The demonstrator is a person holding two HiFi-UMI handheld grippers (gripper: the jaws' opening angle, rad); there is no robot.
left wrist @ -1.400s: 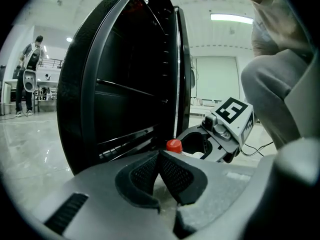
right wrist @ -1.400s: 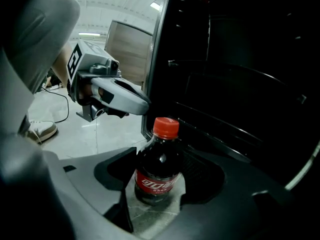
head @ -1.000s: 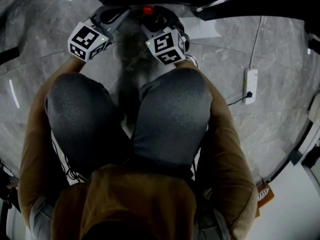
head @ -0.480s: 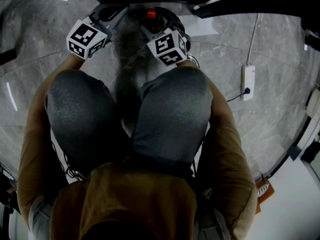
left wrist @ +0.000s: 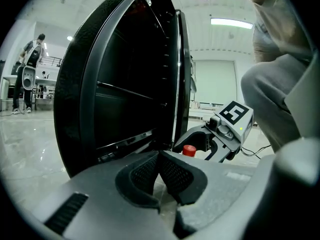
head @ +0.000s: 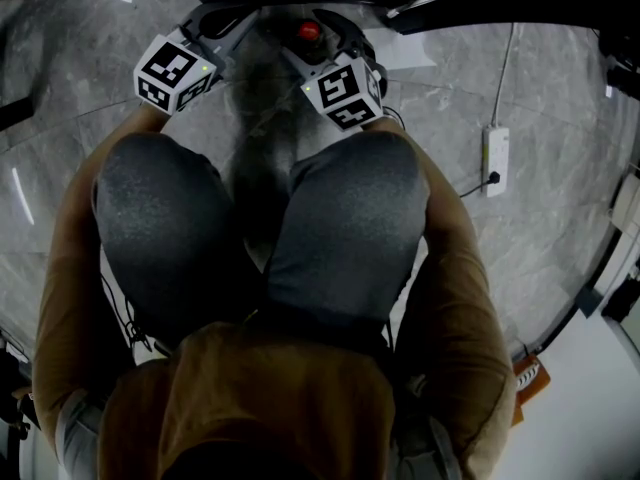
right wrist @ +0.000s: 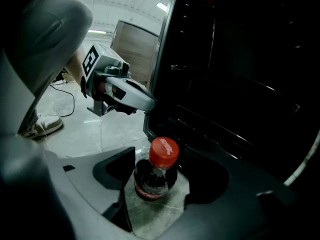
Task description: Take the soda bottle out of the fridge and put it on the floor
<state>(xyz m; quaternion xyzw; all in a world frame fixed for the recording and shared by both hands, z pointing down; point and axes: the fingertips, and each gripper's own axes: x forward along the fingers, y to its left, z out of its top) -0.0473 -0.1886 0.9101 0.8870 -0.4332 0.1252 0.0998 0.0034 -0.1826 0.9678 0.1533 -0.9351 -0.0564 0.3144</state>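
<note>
The soda bottle (right wrist: 156, 173) stands upright on the floor (right wrist: 150, 215) in the lower middle of the right gripper view, its red cap on top, just in front of the open fridge (right wrist: 240, 84) that fills the right side of that frame. I judge the placing step is at its end: the bottle is out of the fridge and rests on its own base. The right gripper (right wrist: 161, 180) has the bottle between its jaws, and these jaws are opening; I see a gap on the right side of the bottle, so the pads do not press it now. The left gripper (left wrist: 160, 170), at the lower middle of its own view, has its pads pressed together with nothing between them, and it hangs beside the dark fridge door. In my judgement the next move asks me to draw the right gripper straight back and up, without brushing the cap, because a tall bottle can tip easily. I cannot tell from these views if the floor under it is fully flat.
</note>
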